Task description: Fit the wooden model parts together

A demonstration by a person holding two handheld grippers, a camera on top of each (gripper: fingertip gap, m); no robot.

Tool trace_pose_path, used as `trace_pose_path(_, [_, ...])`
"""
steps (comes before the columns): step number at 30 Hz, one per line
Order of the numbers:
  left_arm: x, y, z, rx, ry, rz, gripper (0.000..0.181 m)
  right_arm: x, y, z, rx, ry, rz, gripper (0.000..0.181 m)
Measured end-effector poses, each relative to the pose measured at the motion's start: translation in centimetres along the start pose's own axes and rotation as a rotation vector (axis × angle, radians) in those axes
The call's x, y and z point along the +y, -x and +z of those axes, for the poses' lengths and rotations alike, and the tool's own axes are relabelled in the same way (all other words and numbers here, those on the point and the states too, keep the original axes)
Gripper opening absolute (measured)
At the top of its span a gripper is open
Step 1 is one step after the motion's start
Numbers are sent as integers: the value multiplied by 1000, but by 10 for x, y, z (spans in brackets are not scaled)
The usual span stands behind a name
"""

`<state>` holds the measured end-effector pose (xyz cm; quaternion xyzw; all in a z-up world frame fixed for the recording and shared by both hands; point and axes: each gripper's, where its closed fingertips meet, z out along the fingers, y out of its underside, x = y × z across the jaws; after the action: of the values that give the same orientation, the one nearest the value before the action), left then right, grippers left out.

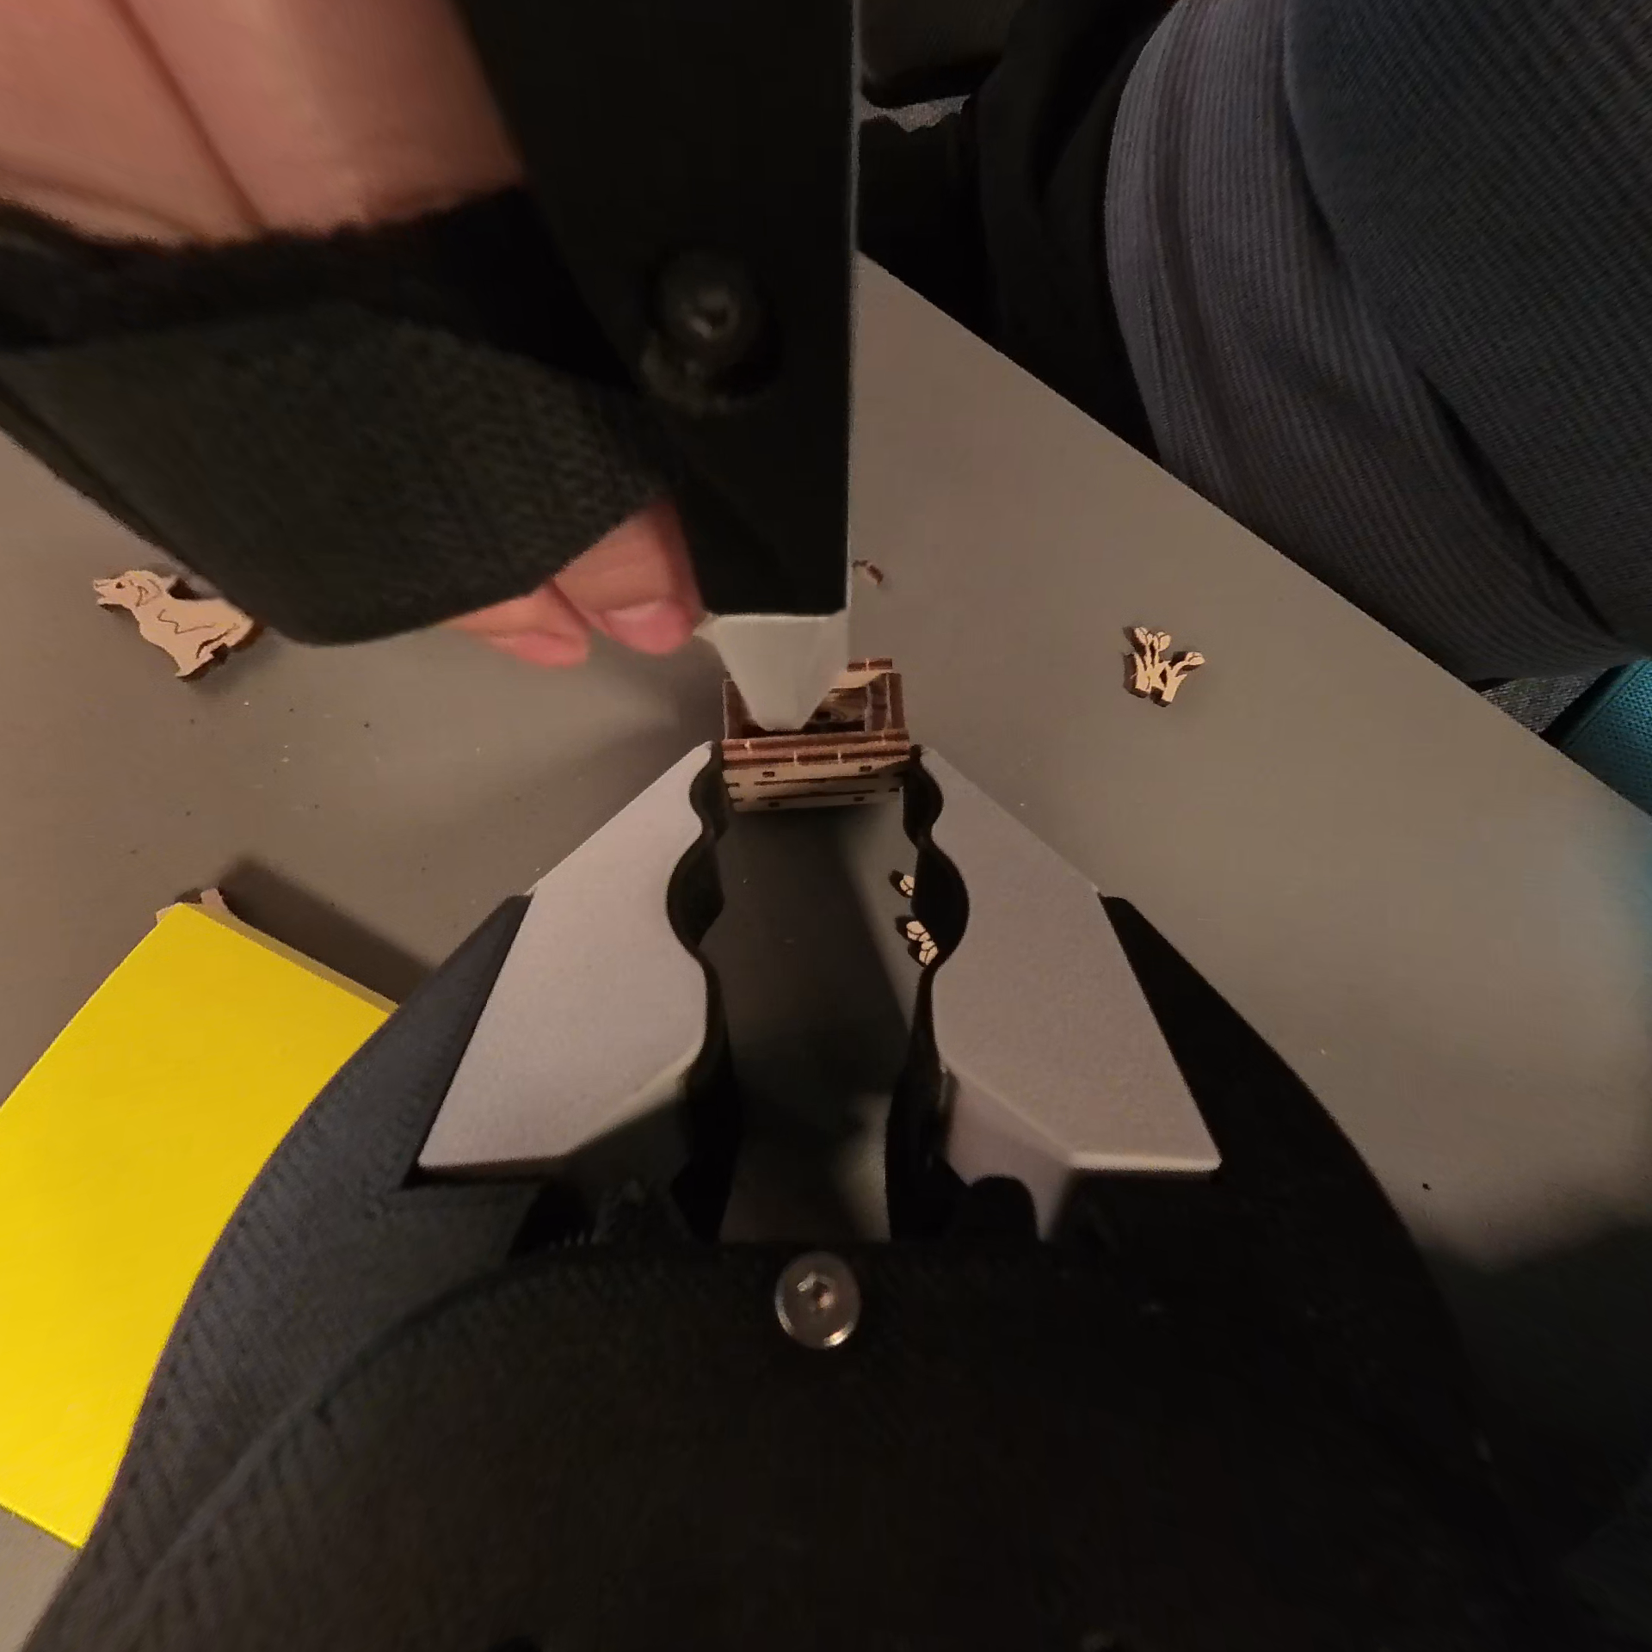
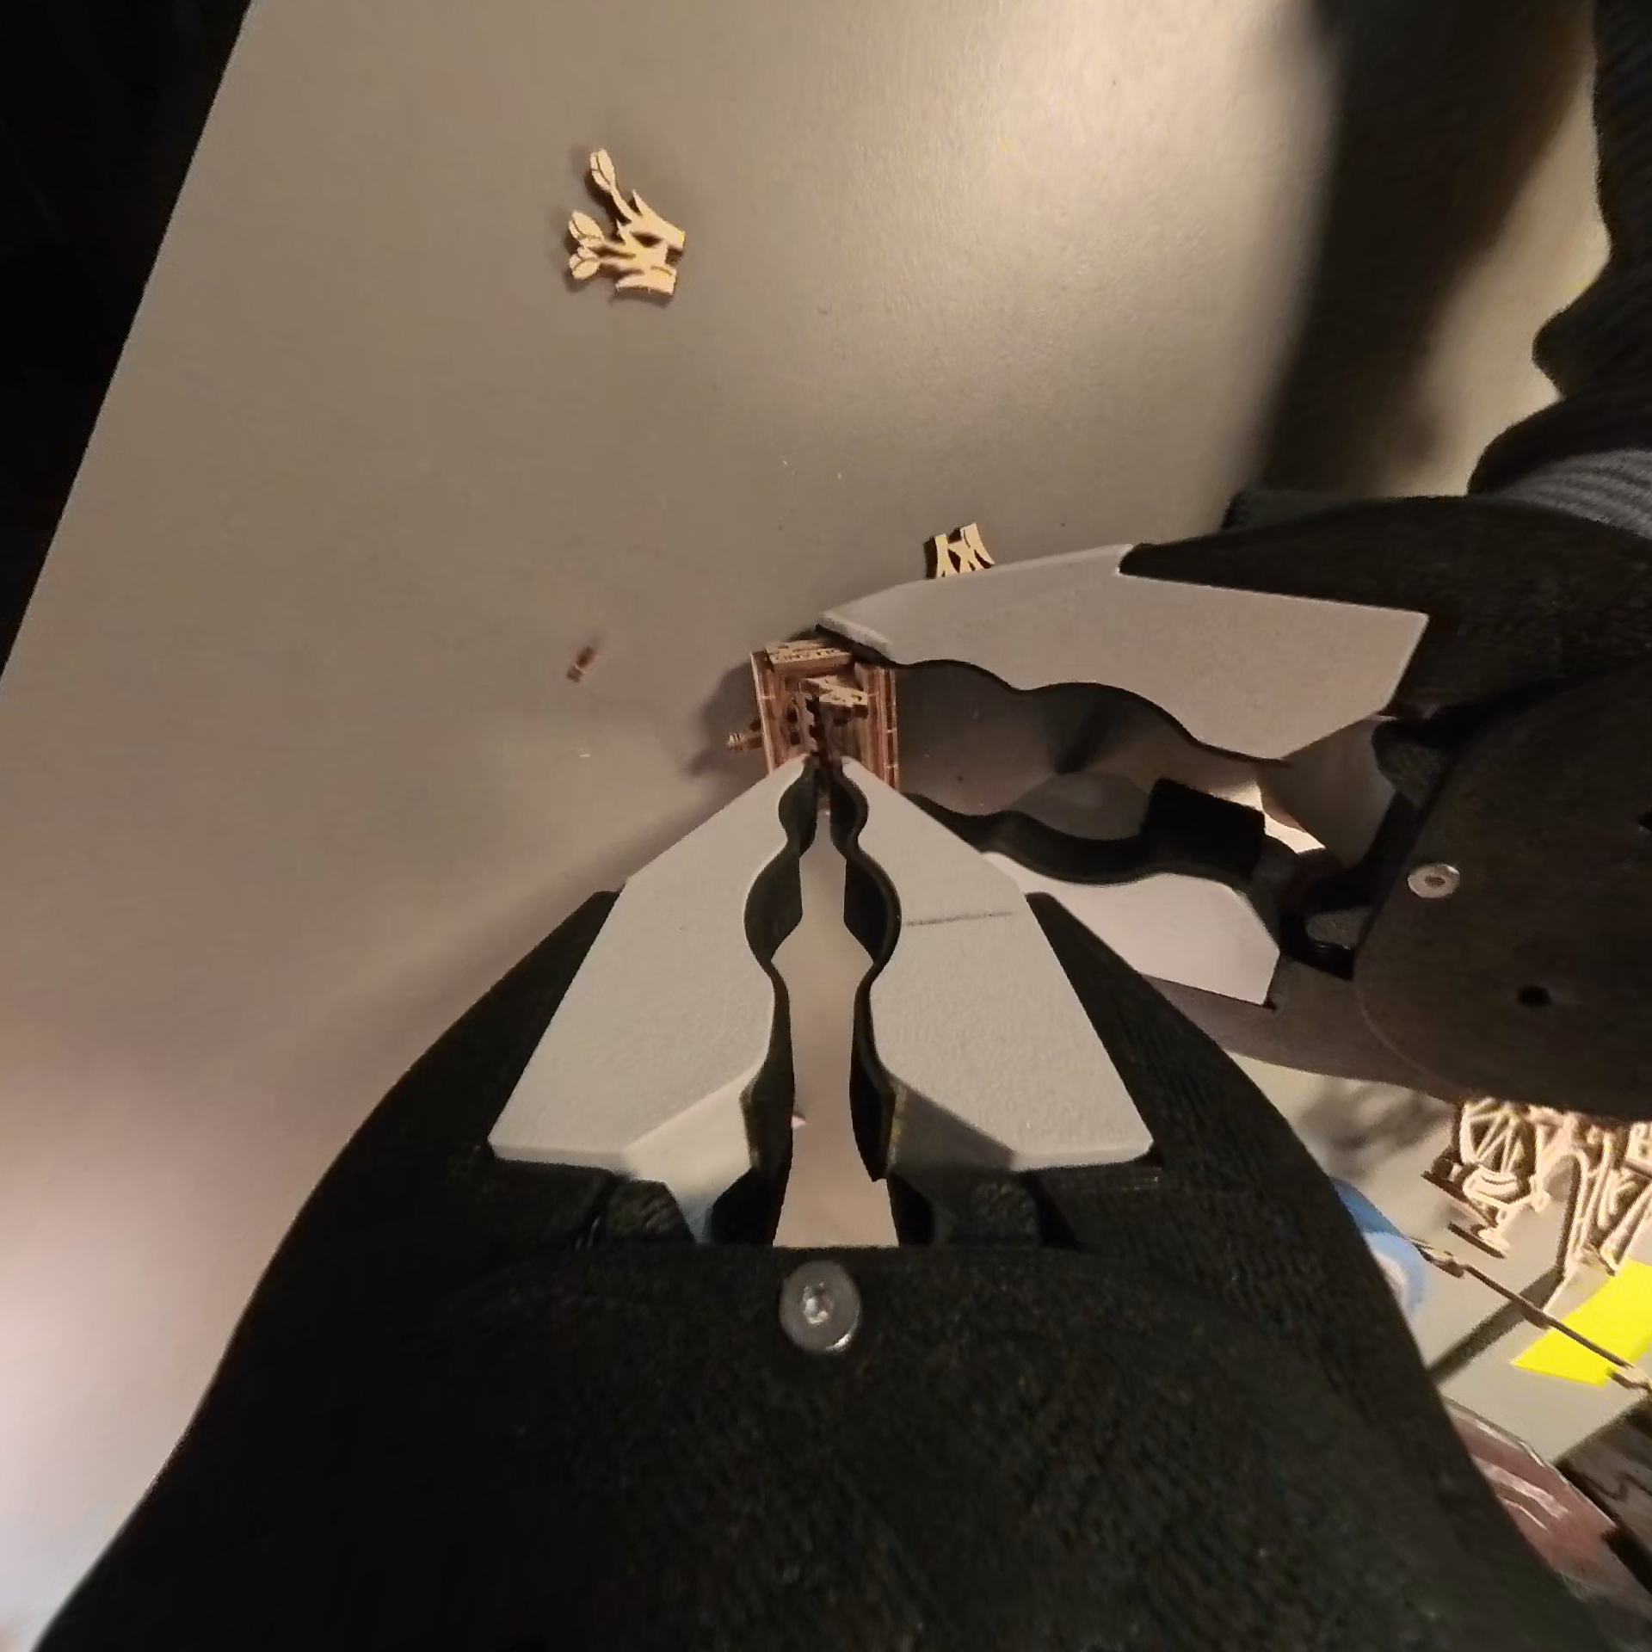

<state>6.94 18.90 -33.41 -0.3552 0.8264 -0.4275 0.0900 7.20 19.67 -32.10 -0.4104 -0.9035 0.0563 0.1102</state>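
Observation:
A small open wooden box (image 1: 809, 773) is clamped between the tips of my left gripper (image 1: 815, 785) just above the grey table (image 1: 447, 787). My right gripper (image 1: 788, 702) comes down from above with its pale tip inside the box. In the right wrist view my right gripper (image 2: 827, 767) is shut on a thin wooden part (image 2: 827, 711) that sits inside the box (image 2: 787, 715). The left gripper's fingers (image 2: 1117, 617) reach in from the right and hold the box by its sides.
Loose wooden cut-outs lie on the table: a dog (image 1: 174, 621), a plant (image 1: 1160, 672) (image 2: 626, 241) and another plant piece (image 2: 961, 550). A yellow box (image 1: 161, 1162) is at the lower left. More wooden model parts (image 2: 1520, 1171) lie right. A person's leg (image 1: 1386, 313) is beyond the table edge. Both grippers' tips are close together, under 4 cm apart.

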Motion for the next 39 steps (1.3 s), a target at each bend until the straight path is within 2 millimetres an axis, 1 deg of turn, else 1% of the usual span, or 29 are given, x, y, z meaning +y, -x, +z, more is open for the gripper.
trace_pose_path(6, [0, 0, 0, -1, 0, 0, 38, 0, 0, 4, -17, 9, 15, 0])
trace_pose_path(11, [0, 0, 0, -1, 0, 0, 38, -2, 1, 4, 18, 32, -82, 0])
trace_pose_path(14, [0, 0, 0, -1, 0, 0, 38, -2, 1, 3, 23, 48, -85, 0])
trace_pose_path(16, [0, 0, 0, -1, 0, 0, 38, -1, 0, -1, 17, 37, -28, 0])
trace_pose_path(17, [0, 0, 0, -2, 0, 0, 38, -2, 0, -3, 11, 21, 27, 1])
trace_pose_path(20, [-1, 2, 0, -14, -2, -11, 38, -1, -1, -13, -23, -37, 303, 10])
trace_pose_path(22, [-1, 7, -1, -44, -7, -30, 38, 2, 1, -20, -11, -78, 456, 15])
trace_pose_path(24, [-2, 19, -3, -116, -16, -57, 38, 8, -2, -29, 88, -125, 581, 16])
trace_pose_path(27, [-3, 32, -5, -215, -24, -89, 38, 24, -2, -42, 316, -194, 778, 16])
trace_pose_path(29, [-3, 37, -6, -268, -20, -95, 38, 28, 6, -42, 429, -272, 899, 16])
trace_pose_path(31, [-4, 40, -5, -298, -14, -101, 38, 31, 11, -37, 544, -330, 987, 16])
trace_pose_path(33, [-6, 42, -3, -310, -9, -115, 38, 25, 16, -27, 613, -389, 1031, 14])
trace_pose_path(35, [-7, 42, -2, -316, -5, -120, 38, 22, 16, -20, 700, -416, 1048, 15])
trace_pose_path(37, [-7, 42, -2, -320, 0, -114, 38, 17, 11, -21, 793, -476, 1048, 13])
trace_pose_path(39, [-7, 42, -2, -322, 1, -110, 38, 17, 5, -24, 846, -508, 1045, 11])
